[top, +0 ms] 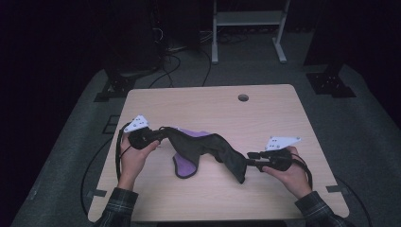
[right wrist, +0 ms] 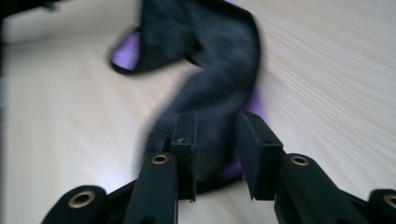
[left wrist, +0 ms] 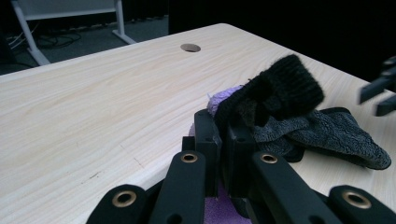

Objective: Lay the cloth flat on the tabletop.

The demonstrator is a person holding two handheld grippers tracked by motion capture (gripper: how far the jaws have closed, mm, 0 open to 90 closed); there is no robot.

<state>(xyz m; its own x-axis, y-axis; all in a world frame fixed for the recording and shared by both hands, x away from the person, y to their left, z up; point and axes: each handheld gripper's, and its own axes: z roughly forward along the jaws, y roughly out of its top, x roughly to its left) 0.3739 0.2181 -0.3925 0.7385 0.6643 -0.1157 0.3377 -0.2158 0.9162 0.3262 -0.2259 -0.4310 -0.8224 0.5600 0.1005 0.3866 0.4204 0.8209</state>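
Note:
A long black knitted piece (top: pixel 208 146) hangs stretched between my two grippers above the wooden table (top: pixel 213 101). A purple knitted piece (top: pixel 184 166) lies under it. My left gripper (top: pixel 158 135) is shut on one end of the black piece; in the left gripper view its jaws (left wrist: pixel 223 126) pinch the ribbed black cuff (left wrist: pixel 280 88), with purple (left wrist: pixel 224 95) just behind. My right gripper (top: pixel 250 158) is at the other end with its jaws apart. In the blurred right gripper view (right wrist: pixel 217 126) the black fabric (right wrist: pixel 205 42) runs through the gap without the pads pressing it, and purple (right wrist: pixel 123 53) shows behind.
A round cable hole (top: pixel 243 98) sits near the table's far edge. Bare tabletop lies beyond and to both sides of the fabric. A white metal frame (top: pixel 248 19) and cables stand on the floor behind. The right gripper's tips (left wrist: pixel 380 93) show at the edge of the left gripper view.

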